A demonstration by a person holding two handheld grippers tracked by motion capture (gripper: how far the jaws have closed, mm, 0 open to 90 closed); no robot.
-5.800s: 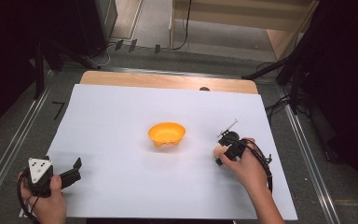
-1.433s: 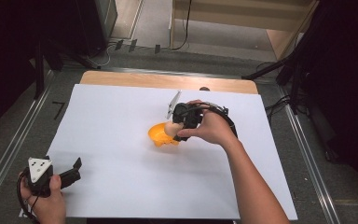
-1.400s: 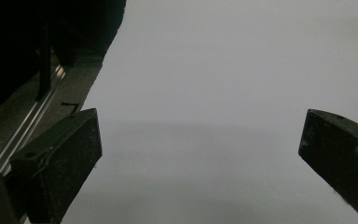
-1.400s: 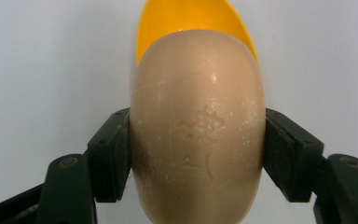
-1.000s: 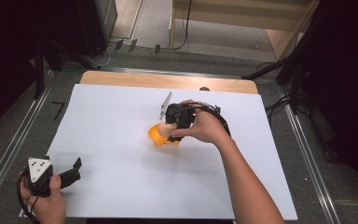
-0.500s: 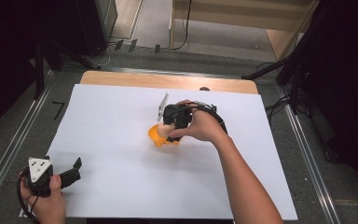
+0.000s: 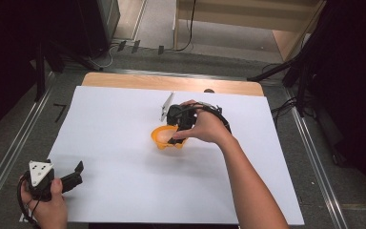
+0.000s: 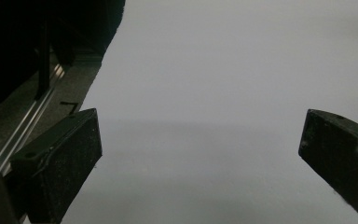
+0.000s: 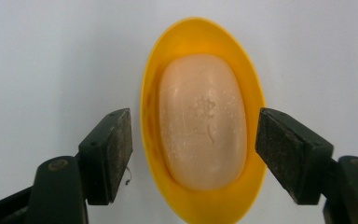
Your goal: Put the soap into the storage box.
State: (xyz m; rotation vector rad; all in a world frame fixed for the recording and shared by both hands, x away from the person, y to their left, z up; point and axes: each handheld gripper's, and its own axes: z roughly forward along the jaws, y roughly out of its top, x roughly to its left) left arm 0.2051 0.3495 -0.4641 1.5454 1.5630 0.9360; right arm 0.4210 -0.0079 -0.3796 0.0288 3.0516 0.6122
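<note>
A yellow-orange oval dish (image 7: 162,140) lies in the middle of the white sheet, with a peach soap bar (image 9: 203,121) lying in the dish (image 9: 198,212). My right gripper (image 7: 174,140) points down over it. Its jaws (image 9: 195,126) have just been opening and now stand open on either side of the dish, their pads clear of its rim, with the dish and soap between them. My left gripper (image 7: 78,173) rests at the near left corner, open, with nothing but bare sheet between its jaws (image 8: 198,130).
A white sheet (image 7: 124,181) covers the wooden table (image 7: 171,83). Metal rails (image 7: 9,152) run along both sides. Cables and dark stands are on the floor beyond the far edge.
My right hand came from the table's right side to above the dish, shifted slightly left there and has since held still. My left hand has not moved.
</note>
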